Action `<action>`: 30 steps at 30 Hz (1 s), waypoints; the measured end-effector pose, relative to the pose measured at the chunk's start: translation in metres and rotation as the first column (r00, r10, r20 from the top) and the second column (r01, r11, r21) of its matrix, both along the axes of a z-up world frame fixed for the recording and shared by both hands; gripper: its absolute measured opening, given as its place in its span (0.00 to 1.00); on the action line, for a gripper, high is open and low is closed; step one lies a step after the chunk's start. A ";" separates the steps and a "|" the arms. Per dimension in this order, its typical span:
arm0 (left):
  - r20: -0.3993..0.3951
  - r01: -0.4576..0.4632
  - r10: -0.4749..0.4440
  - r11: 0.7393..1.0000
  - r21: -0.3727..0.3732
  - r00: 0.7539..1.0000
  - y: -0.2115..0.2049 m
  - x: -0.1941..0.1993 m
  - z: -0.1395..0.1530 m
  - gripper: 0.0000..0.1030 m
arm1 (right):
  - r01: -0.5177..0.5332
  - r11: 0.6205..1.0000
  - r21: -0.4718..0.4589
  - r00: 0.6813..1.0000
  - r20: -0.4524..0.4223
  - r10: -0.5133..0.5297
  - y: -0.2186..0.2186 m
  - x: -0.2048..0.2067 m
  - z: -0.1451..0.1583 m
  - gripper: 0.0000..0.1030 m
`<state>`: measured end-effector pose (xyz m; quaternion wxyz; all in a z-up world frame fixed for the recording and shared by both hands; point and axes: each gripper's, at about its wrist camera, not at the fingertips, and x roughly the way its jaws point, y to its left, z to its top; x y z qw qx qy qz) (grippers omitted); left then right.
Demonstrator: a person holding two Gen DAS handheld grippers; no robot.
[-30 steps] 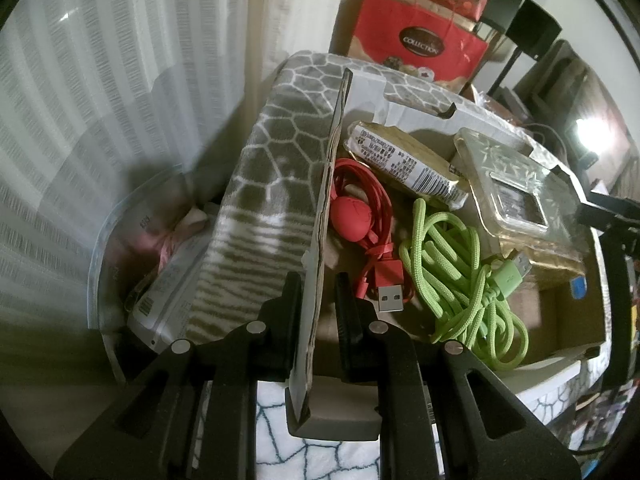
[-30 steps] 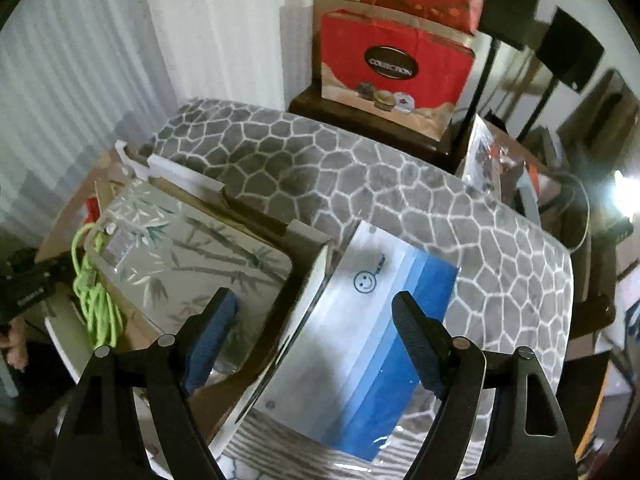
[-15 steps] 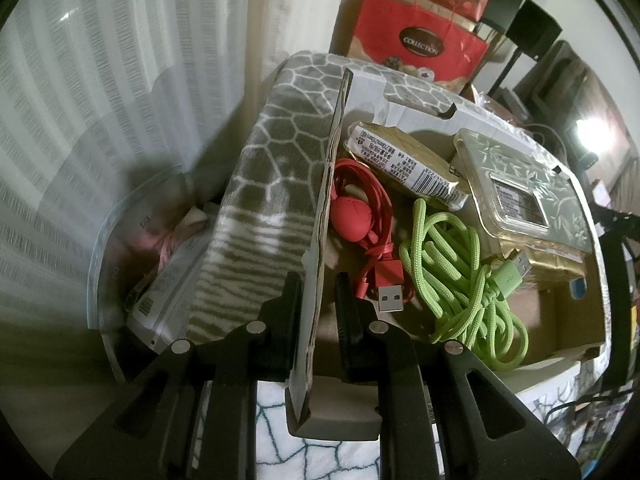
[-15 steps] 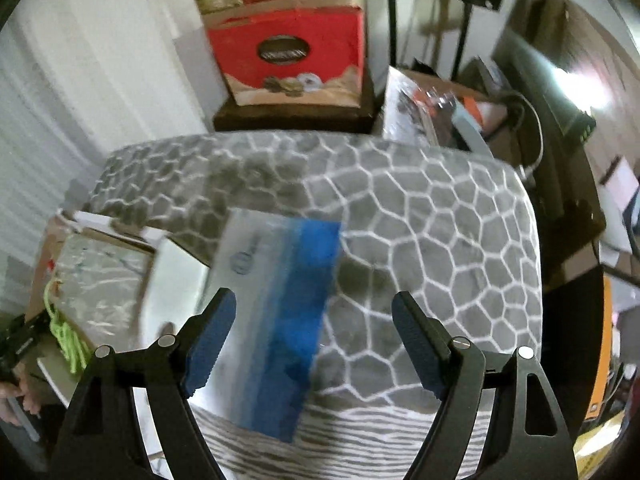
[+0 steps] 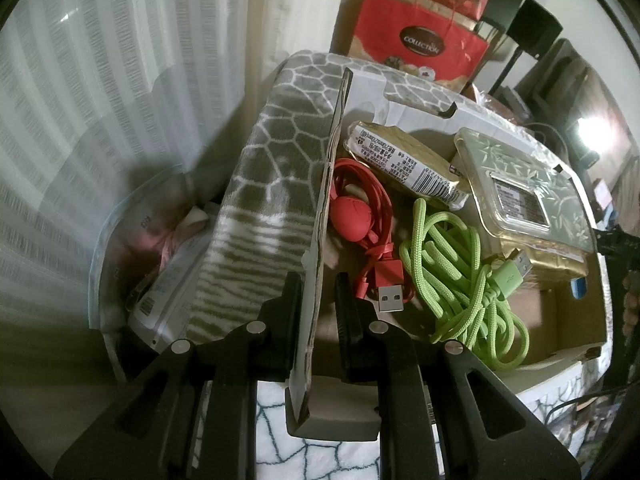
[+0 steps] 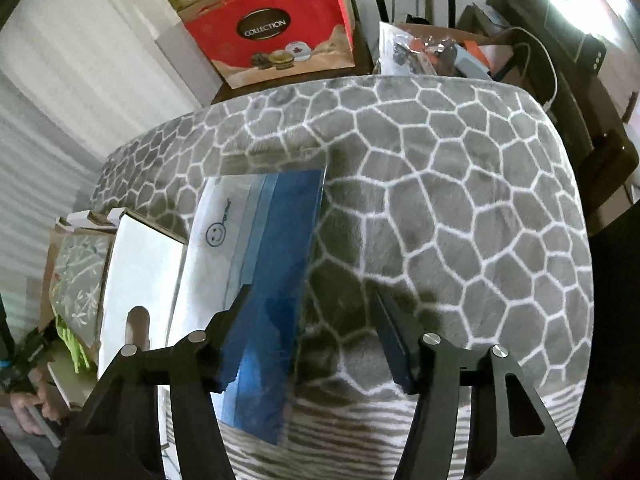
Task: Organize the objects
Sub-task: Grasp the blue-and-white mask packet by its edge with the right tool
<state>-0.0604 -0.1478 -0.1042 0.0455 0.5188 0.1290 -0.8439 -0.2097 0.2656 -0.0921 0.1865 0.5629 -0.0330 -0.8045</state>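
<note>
My left gripper [image 5: 316, 312] is clenched on the side wall of the cardboard box [image 5: 324, 216], one finger on each face of it. My right gripper [image 6: 308, 340] hovers with its fingers released, wide apart, over the blue and white pouch [image 6: 256, 280], which lies flat on the grey patterned blanket [image 6: 440, 208] just beside the box's white flap [image 6: 140, 264].

The pouch is thin and flat, so I judge the fingers could slide over it or pinch blanket along with it. If I pull with the left, the wall could bend and the box tip, spilling the red cable [image 5: 360, 216], the green cord [image 5: 460, 272], the wrapped packet [image 5: 404, 160] and the clear tray [image 5: 524, 188].

I cannot tell whether the right fingers touch the pouch; its near end is behind the left finger. The bin [image 5: 152, 248] beside the box is dim, its contents unclear.
</note>
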 end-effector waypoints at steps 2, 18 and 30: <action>-0.001 0.000 0.000 1.000 0.000 1.000 0.000 0.000 0.000 0.14 | 0.003 1.000 -0.004 1.000 0.003 -0.003 0.001 0.001 -0.001 0.56; 0.000 0.000 0.000 1.000 -0.001 1.000 0.001 -0.001 0.000 0.14 | -0.008 0.970 -0.245 0.991 0.124 0.039 -0.001 0.008 -0.006 0.26; 0.000 0.000 0.000 1.000 -0.003 1.000 0.000 0.000 0.000 0.14 | -0.034 0.950 -0.310 0.984 0.155 0.085 -0.011 0.016 -0.014 0.09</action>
